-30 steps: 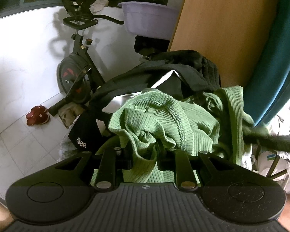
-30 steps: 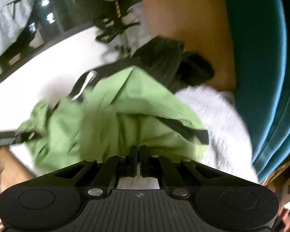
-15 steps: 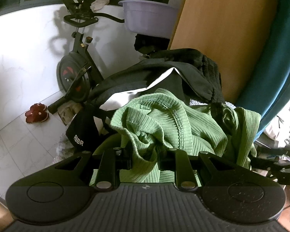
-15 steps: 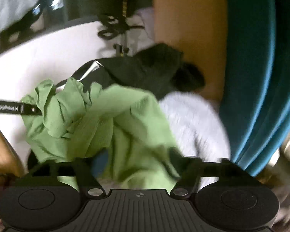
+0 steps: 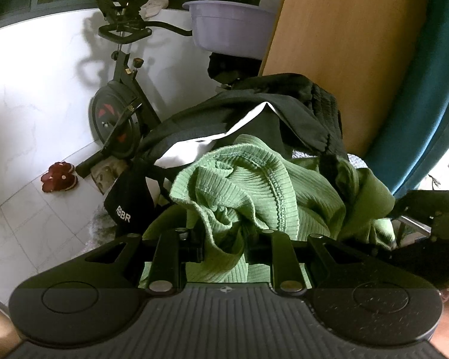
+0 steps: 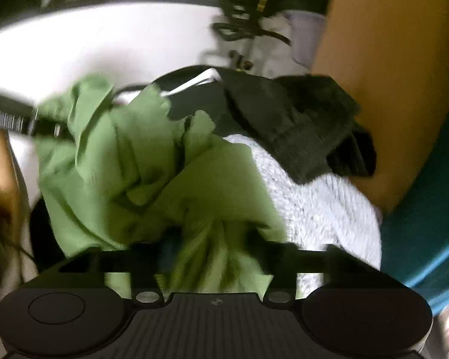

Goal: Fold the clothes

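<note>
Green ribbed top (image 5: 233, 185) bunched atop clothes heap, over black garment (image 5: 254, 113) and white knit (image 6: 314, 203). Left hand-held gripper (image 5: 224, 251) pinching a green fold. Right hand-held gripper (image 6: 215, 257): jaws apart, cloth between, view blurred. Risk: pulling w/ one grip drags black strap along; top stays twisted.

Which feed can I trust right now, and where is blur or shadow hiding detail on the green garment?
Left wrist view: sharp; ribbing on the green ribbed knit garment reads clearly, though the black clothes pile is dim. Right wrist view: motion-blurred throughout; the same garment loses its ribbing and the white fluffy textile smears, so the right gripper grip is unreadable.
</note>
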